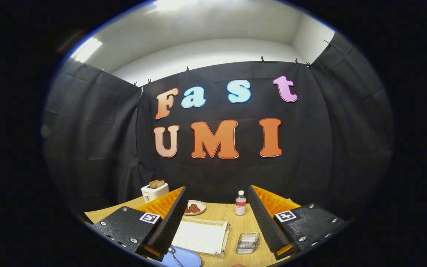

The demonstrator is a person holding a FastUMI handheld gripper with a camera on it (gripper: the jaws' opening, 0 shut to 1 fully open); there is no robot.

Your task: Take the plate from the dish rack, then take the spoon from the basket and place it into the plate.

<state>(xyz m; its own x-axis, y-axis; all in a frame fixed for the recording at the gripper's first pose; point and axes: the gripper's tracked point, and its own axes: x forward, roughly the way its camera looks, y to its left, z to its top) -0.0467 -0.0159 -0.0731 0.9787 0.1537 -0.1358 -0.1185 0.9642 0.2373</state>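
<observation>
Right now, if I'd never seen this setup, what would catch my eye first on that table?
Probably the tool: its two fingers stand wide apart and open, holding nothing. Between them on the wooden table lies a white dish rack, with a blue plate carrying a spoon by the left finger and a small wire basket by the right. Beyond sit a toaster, a plate of food and a bottle.

Hand-held gripper [217,207] gapes above dish rack [201,235], basket [248,243] (spoon [174,256] on plate [182,257]).
</observation>
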